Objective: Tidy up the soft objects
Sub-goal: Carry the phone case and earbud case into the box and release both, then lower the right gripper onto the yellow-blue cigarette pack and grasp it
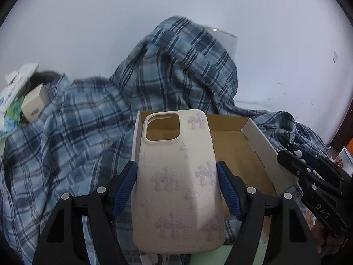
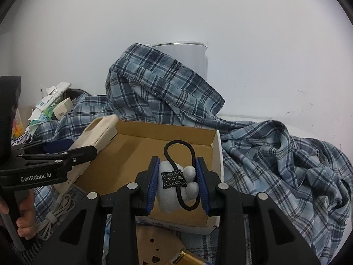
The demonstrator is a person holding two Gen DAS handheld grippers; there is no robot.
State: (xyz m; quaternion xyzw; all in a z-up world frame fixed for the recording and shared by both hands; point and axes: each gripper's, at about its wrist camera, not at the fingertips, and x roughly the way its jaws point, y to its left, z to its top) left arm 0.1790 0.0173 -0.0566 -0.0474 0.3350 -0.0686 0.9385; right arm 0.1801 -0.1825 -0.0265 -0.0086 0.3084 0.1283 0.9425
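Matt cream phone case (image 1: 176, 176), soft brushed plaid cloth (image 1: 88, 121), raw brown cardboard box (image 2: 141, 145) — fuzzy plush toy (image 2: 169, 190).

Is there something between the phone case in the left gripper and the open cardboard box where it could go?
Nothing visible blocks it. The phone case, clamped in the left gripper, hangs at the cardboard box left edge; the box floor beside it shows bare.

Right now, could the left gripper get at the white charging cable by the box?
Probably not. The left gripper is already clamped on the phone case, so it has no free jaws. The cable lies uncovered on the plaid shirt, below that gripper.
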